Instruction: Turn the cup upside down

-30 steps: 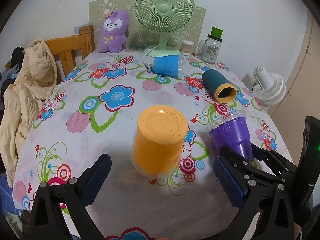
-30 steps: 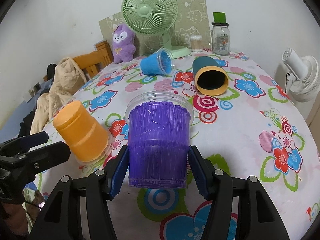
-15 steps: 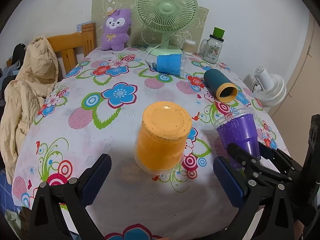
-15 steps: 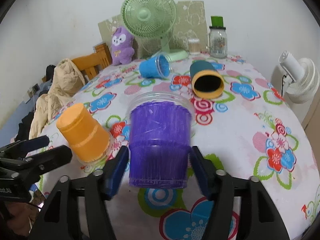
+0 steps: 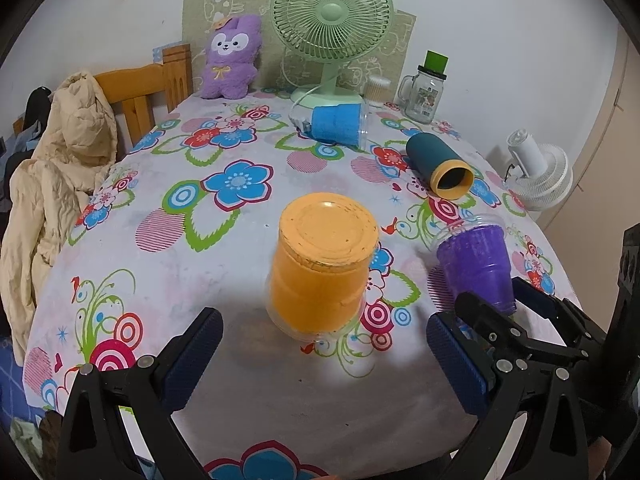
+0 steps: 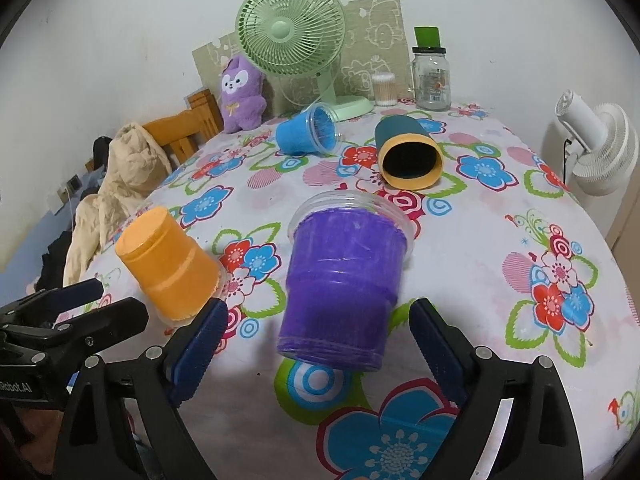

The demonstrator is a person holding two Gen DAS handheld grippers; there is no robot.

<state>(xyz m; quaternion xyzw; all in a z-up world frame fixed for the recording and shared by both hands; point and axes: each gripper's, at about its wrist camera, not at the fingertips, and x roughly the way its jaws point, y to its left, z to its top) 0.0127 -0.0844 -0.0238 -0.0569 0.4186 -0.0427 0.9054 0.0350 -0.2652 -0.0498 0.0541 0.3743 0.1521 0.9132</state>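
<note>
A purple cup (image 6: 344,280) in a clear outer cup lies tilted, rim pointing away, base toward my right gripper (image 6: 318,348). The right jaws stand wide open on either side of its base, not touching it. It also shows in the left wrist view (image 5: 476,268). An orange cup (image 5: 322,268) stands upside down on the floral tablecloth (image 5: 200,240), just beyond my open, empty left gripper (image 5: 324,364); it shows in the right wrist view too (image 6: 170,266).
A blue cup (image 5: 338,124) and a teal cup with a yellow rim (image 5: 440,164) lie on their sides farther back. A green fan (image 5: 332,32), purple plush (image 5: 230,60) and glass jar (image 5: 424,88) stand at the rear. A chair with a beige coat (image 5: 56,168) is left.
The right gripper has opened and let go of the purple cup, which now lies tilted between the spread jaws. The left gripper has drawn back slightly from the orange cup.
</note>
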